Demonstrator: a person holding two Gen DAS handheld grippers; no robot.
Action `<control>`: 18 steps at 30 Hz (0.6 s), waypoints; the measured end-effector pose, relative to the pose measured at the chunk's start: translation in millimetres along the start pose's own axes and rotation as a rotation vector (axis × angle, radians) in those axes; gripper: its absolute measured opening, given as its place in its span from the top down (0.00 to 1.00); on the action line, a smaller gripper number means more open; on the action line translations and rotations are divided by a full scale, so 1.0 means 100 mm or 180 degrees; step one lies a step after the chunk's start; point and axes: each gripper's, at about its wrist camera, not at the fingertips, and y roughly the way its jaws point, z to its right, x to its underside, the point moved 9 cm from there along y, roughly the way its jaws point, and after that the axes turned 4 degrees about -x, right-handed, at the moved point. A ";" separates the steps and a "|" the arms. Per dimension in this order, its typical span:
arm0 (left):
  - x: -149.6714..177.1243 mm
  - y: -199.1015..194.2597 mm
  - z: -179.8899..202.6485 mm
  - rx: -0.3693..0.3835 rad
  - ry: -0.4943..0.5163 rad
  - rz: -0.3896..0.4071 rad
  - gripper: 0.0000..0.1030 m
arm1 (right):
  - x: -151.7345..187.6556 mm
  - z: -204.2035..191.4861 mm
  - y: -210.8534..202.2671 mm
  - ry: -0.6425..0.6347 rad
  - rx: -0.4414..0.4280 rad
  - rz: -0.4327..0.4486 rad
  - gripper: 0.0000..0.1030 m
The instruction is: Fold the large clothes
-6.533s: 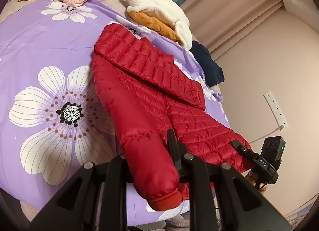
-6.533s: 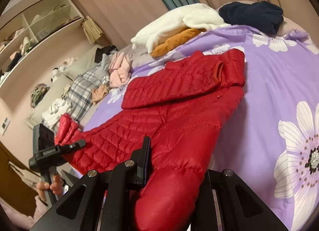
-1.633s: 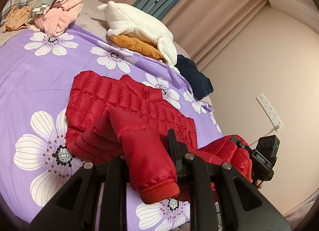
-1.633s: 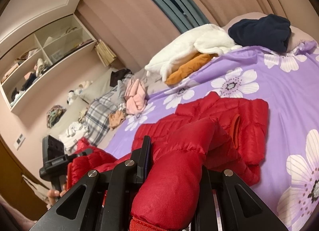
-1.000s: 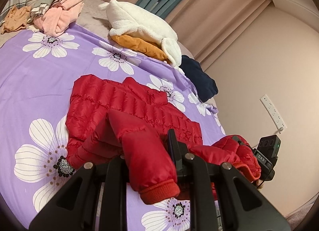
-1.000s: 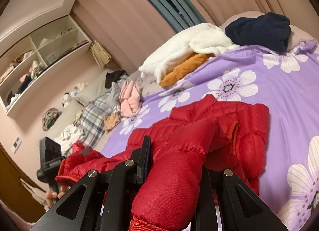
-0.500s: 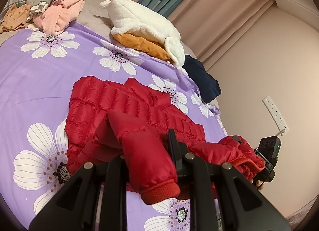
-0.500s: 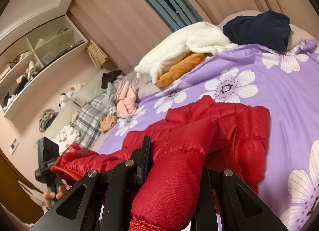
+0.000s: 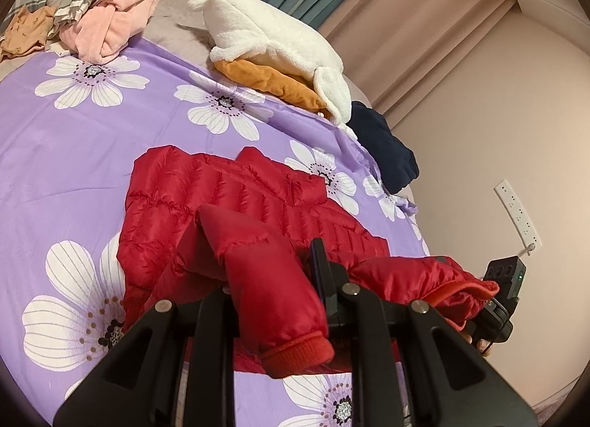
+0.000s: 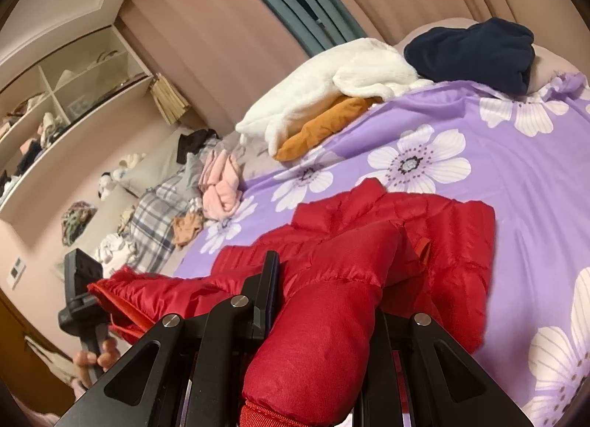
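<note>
The left gripper (image 9: 274, 279) and right gripper (image 10: 324, 298) each clamp an end of the red puffer jacket (image 9: 236, 198), seemingly its hem, lifting it over the half lying mid-bedspread (image 9: 73, 154) to fold it.

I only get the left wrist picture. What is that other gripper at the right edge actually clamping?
Observer: The right gripper is shut on a puffy sleeve of the red jacket.
Operator: What is beyond the pink clothes?
Observer: Cluttered wall shelves.
Operator: Who carries my gripper?
Observer: A bare hand grips the handle under the left gripper.
</note>
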 end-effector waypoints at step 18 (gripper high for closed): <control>-0.22 0.43 -0.25 -0.0291 -0.0041 -0.0056 0.81 | -0.09 0.36 0.26 0.0053 0.0283 -0.0014 0.80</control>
